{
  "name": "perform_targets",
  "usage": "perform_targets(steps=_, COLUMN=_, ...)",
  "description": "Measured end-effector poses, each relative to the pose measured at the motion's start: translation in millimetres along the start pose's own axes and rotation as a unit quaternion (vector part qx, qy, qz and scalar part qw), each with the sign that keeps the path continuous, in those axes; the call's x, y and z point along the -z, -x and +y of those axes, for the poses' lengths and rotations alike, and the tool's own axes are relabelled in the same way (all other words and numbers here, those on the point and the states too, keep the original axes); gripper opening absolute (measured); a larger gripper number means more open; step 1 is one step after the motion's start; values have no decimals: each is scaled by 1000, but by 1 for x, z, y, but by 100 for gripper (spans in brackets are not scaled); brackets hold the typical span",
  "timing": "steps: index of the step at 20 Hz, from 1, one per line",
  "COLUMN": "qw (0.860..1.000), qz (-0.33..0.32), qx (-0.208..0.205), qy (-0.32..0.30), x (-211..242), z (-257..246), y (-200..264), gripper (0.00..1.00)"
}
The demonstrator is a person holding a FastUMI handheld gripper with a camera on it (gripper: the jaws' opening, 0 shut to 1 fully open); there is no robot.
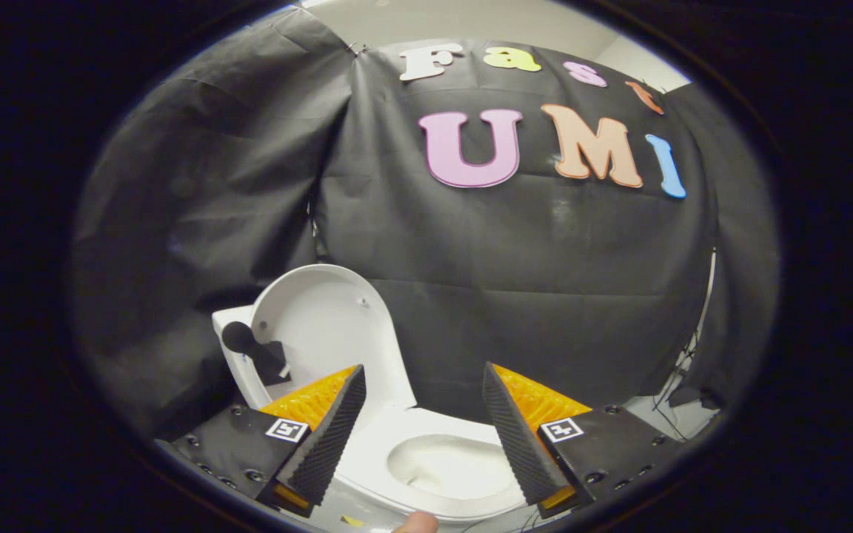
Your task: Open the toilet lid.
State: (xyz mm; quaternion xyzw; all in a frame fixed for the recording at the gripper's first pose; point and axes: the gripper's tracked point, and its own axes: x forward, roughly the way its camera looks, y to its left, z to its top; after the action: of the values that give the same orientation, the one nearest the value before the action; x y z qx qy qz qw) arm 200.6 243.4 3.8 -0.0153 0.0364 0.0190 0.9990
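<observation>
The white toilet lid (326, 326) stands raised, leaning back against the white tank (238, 363) behind it. Below it the white seat and bowl (441, 463) lie uncovered, seen between and just beyond my fingers. My gripper (423, 385) is open, its fingers spread wide with nothing between them. The left fingertip overlaps the lower edge of the raised lid in the view; I cannot tell whether it touches it. The right fingertip is clear of the toilet.
Black cloth walls close in behind and on both sides of the toilet. A black round piece (245, 342) sits on the tank's side. Cables (682, 370) hang by the right wall. A fingertip of a person (417, 523) shows under the bowl's front rim.
</observation>
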Motion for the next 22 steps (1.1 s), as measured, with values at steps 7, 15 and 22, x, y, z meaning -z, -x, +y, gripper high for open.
perform_targets(steps=7, qw=998, qz=-24, qx=-42, qy=33, x=-1, z=-20, y=37, gripper=98)
perform_targets(steps=15, qw=999, qz=-42, qx=-32, qy=8, x=1, z=-57, y=63, gripper=98)
perform_targets(steps=22, qw=999, qz=-25, qx=-25, qy=22, x=8, z=-67, y=71, gripper=98)
